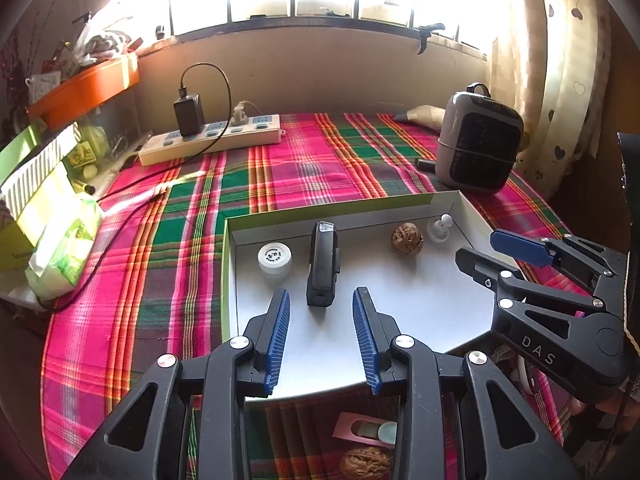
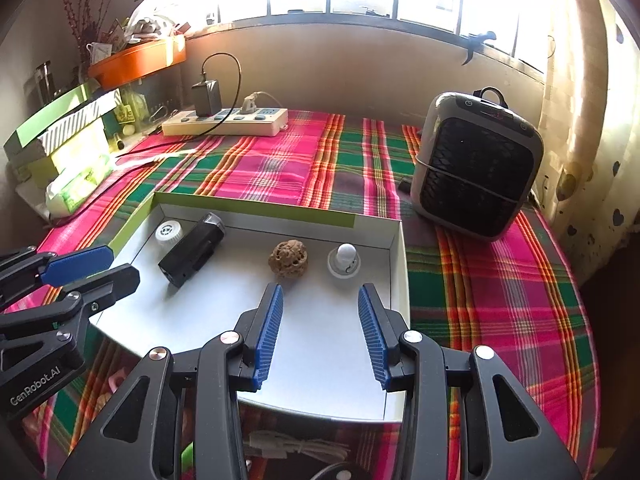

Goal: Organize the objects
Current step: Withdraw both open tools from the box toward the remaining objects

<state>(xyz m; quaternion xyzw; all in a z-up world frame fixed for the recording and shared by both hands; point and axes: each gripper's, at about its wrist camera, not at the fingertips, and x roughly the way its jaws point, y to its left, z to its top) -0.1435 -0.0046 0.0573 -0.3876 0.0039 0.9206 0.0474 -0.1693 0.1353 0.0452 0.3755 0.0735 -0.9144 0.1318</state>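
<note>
Four things already sit in the shallow white box with the green rim, lined up along its far wall: one white round cap, one black clip-on light, one carved walnut and one small white bulb-shaped thing. So I'd guess the sorting is maybe half done.

What's left, as far as I can see, is the loose stuff on the plaid cloth at the near edge of the box – a second walnut and a pink card with something pale on it in the left wrist view, plus a coiled white cable in the right wrist view. There's more down there, but it's hidden behind the gripper bodies, so no full count from me.

Both grippers are empty. The left gripper has its jaws parted over the near end of the black light, nothing pinched. The right gripper is likewise released, hovering over bare box floor, with the walnut and the bulb thing just beyond its tips.

Background bits that look like no part of the job – one power strip and one grey heater.
</note>
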